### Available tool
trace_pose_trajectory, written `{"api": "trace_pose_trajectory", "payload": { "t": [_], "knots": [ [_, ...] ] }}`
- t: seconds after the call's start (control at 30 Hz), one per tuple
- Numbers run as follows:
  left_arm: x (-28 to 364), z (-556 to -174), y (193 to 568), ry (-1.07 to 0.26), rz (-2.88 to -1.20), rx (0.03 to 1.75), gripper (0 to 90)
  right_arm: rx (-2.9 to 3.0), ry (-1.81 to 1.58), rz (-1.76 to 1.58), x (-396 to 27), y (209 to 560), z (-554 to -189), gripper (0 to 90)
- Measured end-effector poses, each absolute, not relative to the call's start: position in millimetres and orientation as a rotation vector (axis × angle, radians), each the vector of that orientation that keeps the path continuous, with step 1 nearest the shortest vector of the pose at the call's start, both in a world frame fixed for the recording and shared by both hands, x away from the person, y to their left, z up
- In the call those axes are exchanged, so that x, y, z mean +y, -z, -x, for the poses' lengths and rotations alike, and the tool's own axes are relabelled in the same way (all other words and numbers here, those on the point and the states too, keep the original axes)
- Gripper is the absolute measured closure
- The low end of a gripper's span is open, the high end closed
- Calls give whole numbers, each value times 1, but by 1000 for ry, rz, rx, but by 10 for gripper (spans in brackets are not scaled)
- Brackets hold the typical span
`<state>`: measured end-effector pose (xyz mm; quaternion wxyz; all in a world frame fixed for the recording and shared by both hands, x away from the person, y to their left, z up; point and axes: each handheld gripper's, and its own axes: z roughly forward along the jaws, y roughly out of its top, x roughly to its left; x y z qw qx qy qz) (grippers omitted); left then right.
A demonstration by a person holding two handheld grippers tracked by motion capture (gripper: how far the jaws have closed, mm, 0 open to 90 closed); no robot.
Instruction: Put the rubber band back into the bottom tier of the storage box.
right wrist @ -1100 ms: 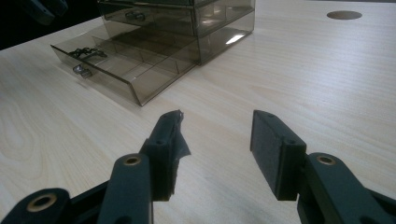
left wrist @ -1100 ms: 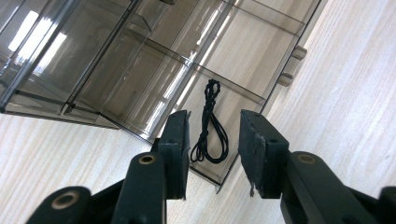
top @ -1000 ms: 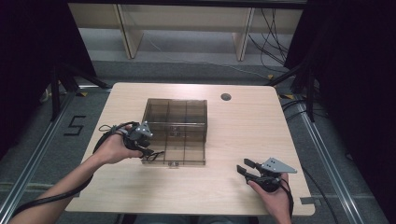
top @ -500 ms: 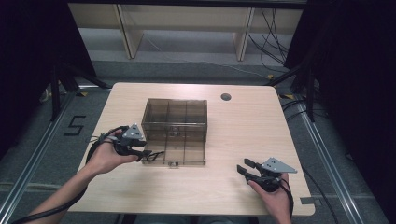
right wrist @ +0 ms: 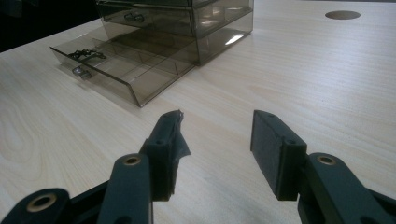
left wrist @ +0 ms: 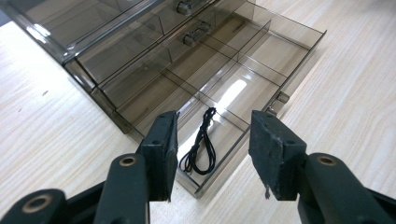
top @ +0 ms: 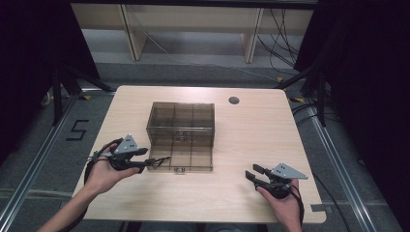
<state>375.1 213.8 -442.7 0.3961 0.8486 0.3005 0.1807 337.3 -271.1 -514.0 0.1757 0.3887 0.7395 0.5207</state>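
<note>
1. High view: a smoky clear plastic drawer cabinet point(top: 181, 126) sits mid-table point(top: 251, 145), its bottom drawer point(top: 183, 157) pulled toward the near edge. The left gripper point(top: 145, 159) hangs at the drawer's left corner; the right gripper point(top: 254, 173) rests near-right, well apart.
2. Left gripper view: jaws spread over a thin black cord point(left wrist: 201, 145), coiled in the drawer's corner compartment.
3. Right gripper view: jaws spread over bare pale woodgrain; the left pad point(right wrist: 173, 140) is frayed.

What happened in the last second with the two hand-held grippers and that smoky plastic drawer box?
The left hand-held gripper drew back from the drawer box toward the person and the table's left edge, jaws open and empty. A black cord lies in the pulled-out bottom drawer. The right hand-held gripper stayed open near the front right corner, and the box did not move.
</note>
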Motion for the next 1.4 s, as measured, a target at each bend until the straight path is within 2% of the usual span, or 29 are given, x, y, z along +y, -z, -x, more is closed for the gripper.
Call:
{"api": "trace_pose_trajectory", "payload": {
  "t": [0.5,0.77,1.4],
  "knots": [
    [231,-350,472,-535,-1937,802,436,2097,-1462,-1095,-271,514,-337,537],
    [244,-341,486,-562,-1902,836,400,2098,-1468,-1096,-271,514,-337,536],
    [261,-331,517,-581,-1813,897,378,2086,-1474,-1077,-272,514,-338,535]
  ]
}}
